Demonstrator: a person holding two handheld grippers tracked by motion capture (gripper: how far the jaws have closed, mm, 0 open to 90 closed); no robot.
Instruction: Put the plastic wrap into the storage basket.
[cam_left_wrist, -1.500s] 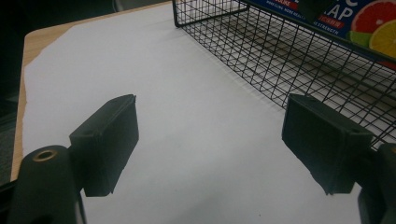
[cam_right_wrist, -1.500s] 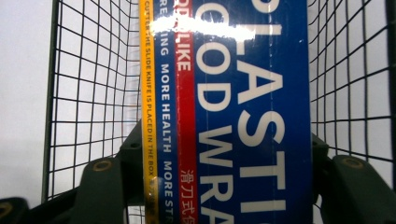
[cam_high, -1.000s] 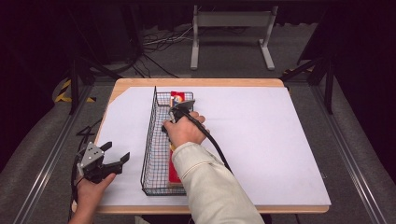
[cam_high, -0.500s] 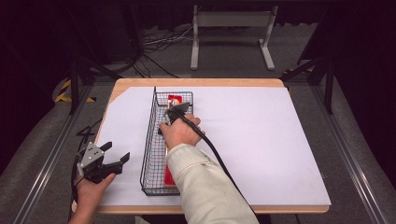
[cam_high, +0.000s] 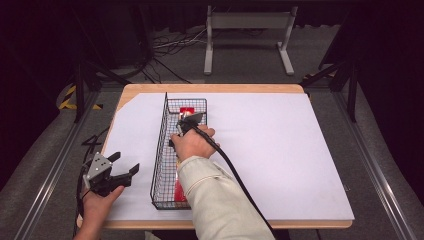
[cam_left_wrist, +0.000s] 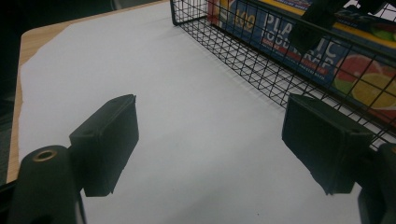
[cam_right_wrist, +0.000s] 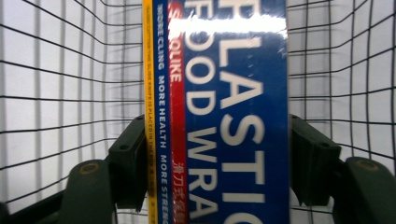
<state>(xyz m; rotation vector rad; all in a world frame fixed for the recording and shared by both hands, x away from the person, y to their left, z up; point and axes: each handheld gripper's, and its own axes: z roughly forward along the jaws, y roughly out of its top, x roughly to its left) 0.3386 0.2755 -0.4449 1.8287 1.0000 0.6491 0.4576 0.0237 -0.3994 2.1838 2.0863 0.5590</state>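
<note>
Two risks: right tool (cam_right_wrist: 215, 163), jaws just widened astride blue plastic-wrap box (cam_right_wrist: 233, 116), may snag black wire basket (cam_high: 161, 150); left tool (cam_left_wrist: 215, 144) open, empty.

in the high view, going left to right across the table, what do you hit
left gripper → basket → plastic wrap box → right gripper → bare white sheet

A: Plastic wrap box (cam_right_wrist: 224, 112), right gripper view: ends cut off top and bottom?
B: Yes. High view: middle hidden under the hand (cam_high: 192, 143) and sleeve (cam_high: 215, 200).
A: Pads touching?
B: Cannot tell.
</note>
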